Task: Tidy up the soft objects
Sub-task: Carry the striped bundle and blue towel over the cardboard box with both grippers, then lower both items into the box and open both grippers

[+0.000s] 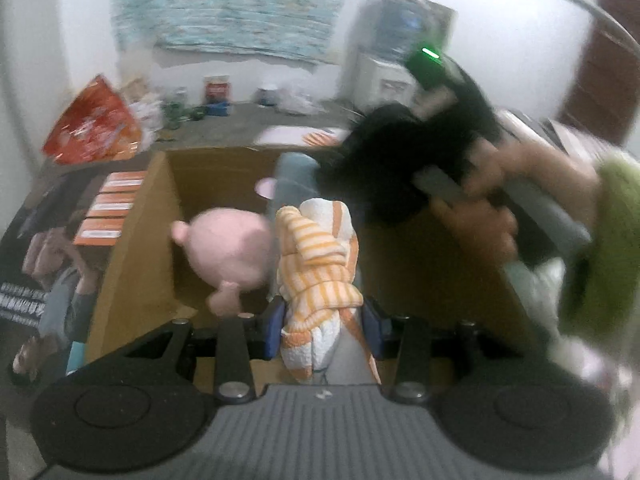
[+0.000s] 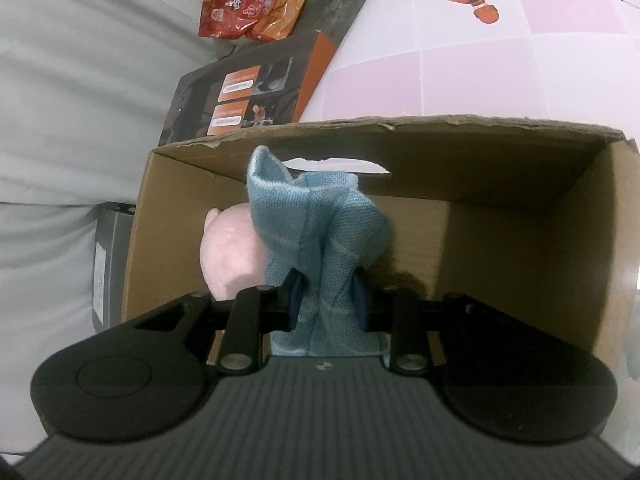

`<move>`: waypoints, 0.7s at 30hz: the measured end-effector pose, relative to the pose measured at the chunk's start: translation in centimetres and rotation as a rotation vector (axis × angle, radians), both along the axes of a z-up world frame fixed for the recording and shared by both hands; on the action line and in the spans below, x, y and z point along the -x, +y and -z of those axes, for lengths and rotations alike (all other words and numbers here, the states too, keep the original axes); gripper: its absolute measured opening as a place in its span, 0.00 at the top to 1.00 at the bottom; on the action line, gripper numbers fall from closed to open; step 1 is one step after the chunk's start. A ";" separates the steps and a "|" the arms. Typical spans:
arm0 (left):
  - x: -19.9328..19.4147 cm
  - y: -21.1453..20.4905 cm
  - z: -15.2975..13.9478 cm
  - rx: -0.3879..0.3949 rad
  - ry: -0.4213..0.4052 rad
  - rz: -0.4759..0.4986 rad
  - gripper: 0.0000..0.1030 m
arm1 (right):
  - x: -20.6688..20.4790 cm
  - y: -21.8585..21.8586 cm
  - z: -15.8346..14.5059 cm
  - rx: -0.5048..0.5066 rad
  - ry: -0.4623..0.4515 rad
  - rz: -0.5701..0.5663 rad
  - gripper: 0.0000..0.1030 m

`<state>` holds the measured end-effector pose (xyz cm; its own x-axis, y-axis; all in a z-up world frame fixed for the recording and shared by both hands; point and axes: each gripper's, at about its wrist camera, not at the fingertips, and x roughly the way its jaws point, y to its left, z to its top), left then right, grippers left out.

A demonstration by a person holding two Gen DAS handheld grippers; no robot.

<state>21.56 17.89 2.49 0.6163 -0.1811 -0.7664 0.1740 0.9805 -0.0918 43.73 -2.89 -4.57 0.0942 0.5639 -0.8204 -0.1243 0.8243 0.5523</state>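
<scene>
Holding a blue cloth (image 2: 320, 236) low inside the cardboard box (image 2: 520, 240), the right gripper (image 2: 327, 300) has its jaws nearly closed, the fabric pinched between them; the left gripper (image 1: 325, 320) clamps an orange-striped towel (image 1: 316, 272) above the same box, jaws narrow; a pink plush toy (image 1: 232, 252) already lies inside, so two items look left to release; only the left view shows the person's hand (image 1: 488, 200); only the right shows the balloon-print sheet (image 2: 520, 40).
</scene>
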 end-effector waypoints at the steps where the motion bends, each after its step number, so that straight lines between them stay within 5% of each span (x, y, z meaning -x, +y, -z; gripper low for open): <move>1: 0.2 -0.4 0.1 -0.003 0.008 0.029 0.60 | 0.0 0.0 0.0 0.001 0.000 -0.003 0.74; 10: -3.7 -4.4 3.1 -0.022 0.087 0.131 0.60 | -0.2 0.0 -0.2 0.001 0.004 -0.022 0.74; 21: -9.3 -5.1 7.5 -0.067 0.149 0.018 0.60 | -0.6 -0.9 -1.5 -0.069 -0.040 -0.031 0.62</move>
<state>30.88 12.79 -5.03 0.4923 -0.1362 -0.8597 0.1805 0.9822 -0.0522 44.31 -3.83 -3.02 0.1075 0.6221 -0.7755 -0.1718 0.7800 0.6018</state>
